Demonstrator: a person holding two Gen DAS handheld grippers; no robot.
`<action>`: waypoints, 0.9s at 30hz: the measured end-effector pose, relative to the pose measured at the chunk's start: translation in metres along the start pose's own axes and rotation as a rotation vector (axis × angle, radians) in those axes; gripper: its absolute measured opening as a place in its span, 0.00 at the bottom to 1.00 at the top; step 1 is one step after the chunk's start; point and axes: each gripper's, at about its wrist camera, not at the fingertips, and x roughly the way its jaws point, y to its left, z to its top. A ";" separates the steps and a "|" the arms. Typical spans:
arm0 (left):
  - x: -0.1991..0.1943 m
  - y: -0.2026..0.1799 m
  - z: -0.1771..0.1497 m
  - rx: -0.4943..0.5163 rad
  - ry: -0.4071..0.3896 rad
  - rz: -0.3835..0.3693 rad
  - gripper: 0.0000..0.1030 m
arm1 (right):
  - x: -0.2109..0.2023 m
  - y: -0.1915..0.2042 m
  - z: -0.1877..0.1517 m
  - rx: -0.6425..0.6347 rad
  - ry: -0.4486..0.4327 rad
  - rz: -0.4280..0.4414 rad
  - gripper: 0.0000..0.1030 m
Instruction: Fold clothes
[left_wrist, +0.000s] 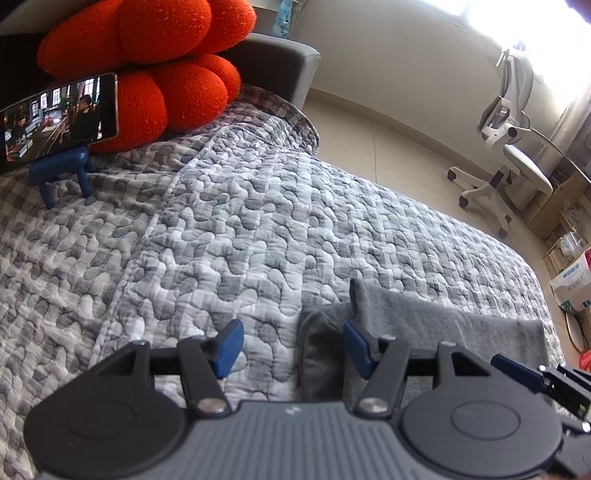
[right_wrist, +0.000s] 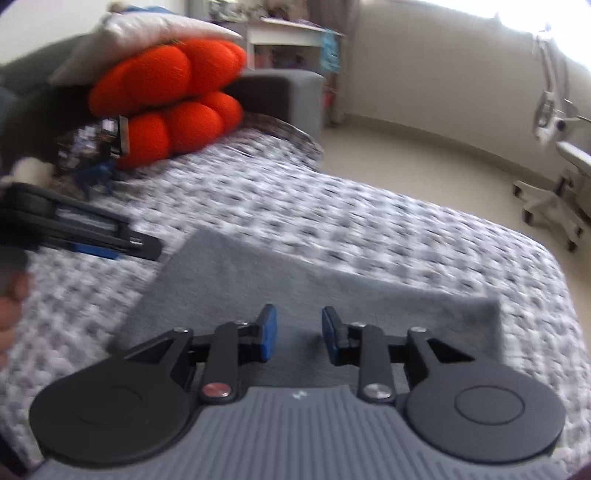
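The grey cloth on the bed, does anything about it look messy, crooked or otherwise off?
Mostly tidy: the grey cloth lies flat on the quilt as a neat folded strip. One end is rumpled, bunched into a small upright fold between the open left gripper fingers. Nothing looks spilled or damaged.

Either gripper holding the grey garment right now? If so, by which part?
Neither. The left gripper is open beside the grey garment's folded edge; the right gripper is open above it, nothing between its pads.

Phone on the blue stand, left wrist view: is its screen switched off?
No. The phone on the blue stand shows a lit video picture, propped against the orange cushion.
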 end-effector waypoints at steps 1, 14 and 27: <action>0.000 0.000 0.000 0.000 0.002 -0.001 0.59 | 0.001 0.007 0.000 -0.013 0.004 0.022 0.34; 0.005 0.000 -0.001 -0.003 0.020 0.000 0.60 | 0.002 0.029 -0.008 -0.114 0.033 0.061 0.42; 0.005 0.009 0.000 -0.064 0.041 -0.010 0.61 | -0.008 0.092 -0.035 -0.506 -0.022 0.188 0.60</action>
